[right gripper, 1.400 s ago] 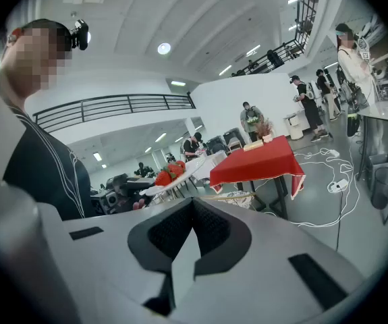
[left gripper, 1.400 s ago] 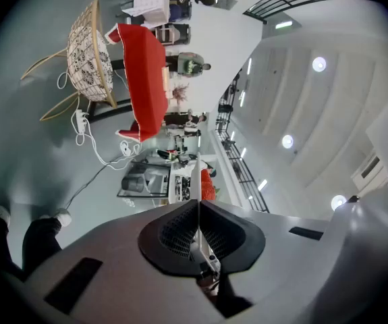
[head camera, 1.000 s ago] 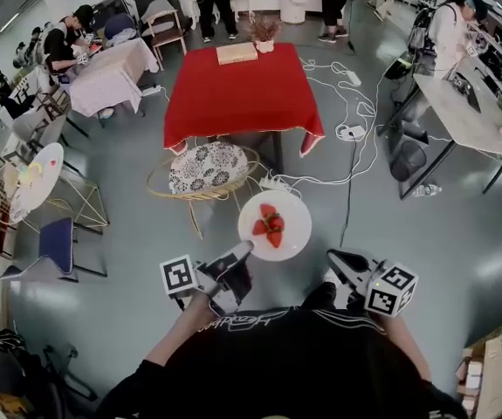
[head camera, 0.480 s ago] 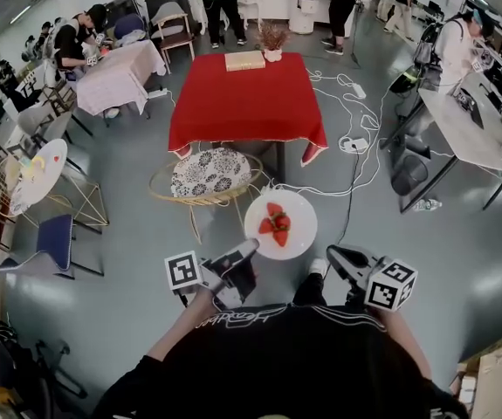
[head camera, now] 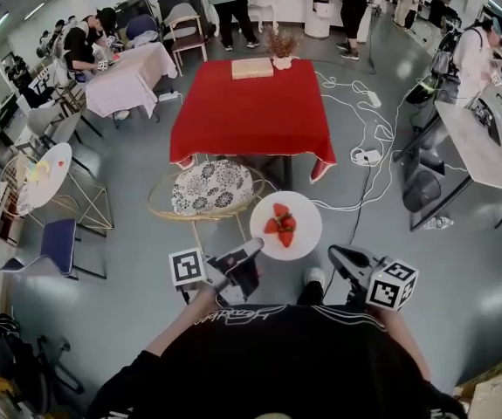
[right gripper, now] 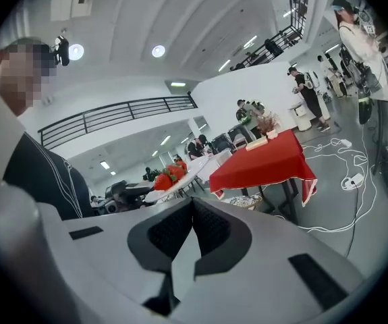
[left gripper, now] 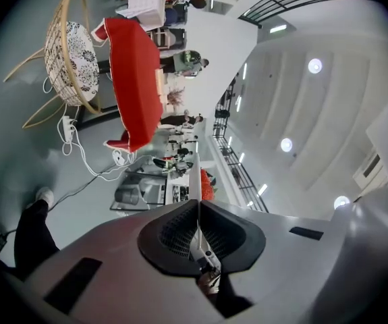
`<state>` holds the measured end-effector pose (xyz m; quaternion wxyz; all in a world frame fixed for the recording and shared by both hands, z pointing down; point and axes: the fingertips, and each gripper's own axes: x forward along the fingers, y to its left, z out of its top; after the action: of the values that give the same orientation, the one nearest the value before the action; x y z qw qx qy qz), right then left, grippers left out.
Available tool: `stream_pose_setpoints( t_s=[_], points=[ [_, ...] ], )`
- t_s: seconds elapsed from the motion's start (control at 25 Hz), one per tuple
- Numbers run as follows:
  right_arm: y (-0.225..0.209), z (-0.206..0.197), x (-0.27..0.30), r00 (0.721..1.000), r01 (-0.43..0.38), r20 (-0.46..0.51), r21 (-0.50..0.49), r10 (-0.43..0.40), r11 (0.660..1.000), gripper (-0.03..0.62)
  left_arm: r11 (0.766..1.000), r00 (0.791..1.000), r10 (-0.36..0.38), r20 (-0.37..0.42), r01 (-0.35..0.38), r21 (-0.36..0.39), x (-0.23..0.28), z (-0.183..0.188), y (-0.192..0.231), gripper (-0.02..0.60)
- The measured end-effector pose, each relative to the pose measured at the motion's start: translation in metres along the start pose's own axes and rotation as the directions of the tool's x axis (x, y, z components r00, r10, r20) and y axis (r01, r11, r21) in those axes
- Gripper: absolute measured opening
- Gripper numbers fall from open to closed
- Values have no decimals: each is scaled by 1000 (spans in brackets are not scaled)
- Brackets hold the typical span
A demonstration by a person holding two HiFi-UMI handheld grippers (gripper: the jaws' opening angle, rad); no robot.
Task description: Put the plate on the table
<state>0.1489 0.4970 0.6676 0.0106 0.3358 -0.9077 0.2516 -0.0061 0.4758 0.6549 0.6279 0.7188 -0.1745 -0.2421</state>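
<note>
The left gripper (left gripper: 197,204) has its jaws clamped on the rim of the white plate (left gripper: 194,175). In the left gripper view the plate shows edge-on between the pads, with the strawberries (left gripper: 206,184) just past them. In the head view the jaws grip the plate's rim at about 7 o'clock. The plate is held roughly level in the air above the grey floor (head camera: 128,234), and the strawberries are piled a little left of its centre.

The right gripper (right gripper: 192,206) has its jaws pressed together with nothing between them. In the head view it sits near the plate's rim at about 4 o'clock and does not appear to touch it.

From the plate, a wicker chair (head camera: 209,190) with a patterned cushion stands at 10 o'clock. The red-covered surface (head camera: 251,112) lies at 12 o'clock, well apart from the plate. At its far edge it carries a flat wooden box (head camera: 252,68) and a vase of dried stems (head camera: 282,55). White cables (head camera: 355,129) trail over the floor at 2 o'clock.
</note>
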Motion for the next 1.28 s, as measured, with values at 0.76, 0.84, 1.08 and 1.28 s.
stream_pose_setpoints(
  t_s=[0.76,0.84,1.08,1.28],
  points=[
    [-263,148,44,999,-45,13,78,44,996,6,999,995,50,91,-50,-3,256,137,32,20],
    [-281,159,45,999,-51,17,76,50,996,6,999,995,50,91,-51,9,275,141,31,20],
    [-314,185,34,998,-43,37,40,42,998,6,998,994,49,99,-51,19,310,138,29,20],
    [-315,187,43,997,-75,14,23,75,997,6,998,990,53,134,-56,21,306,145,32,20]
  ],
)
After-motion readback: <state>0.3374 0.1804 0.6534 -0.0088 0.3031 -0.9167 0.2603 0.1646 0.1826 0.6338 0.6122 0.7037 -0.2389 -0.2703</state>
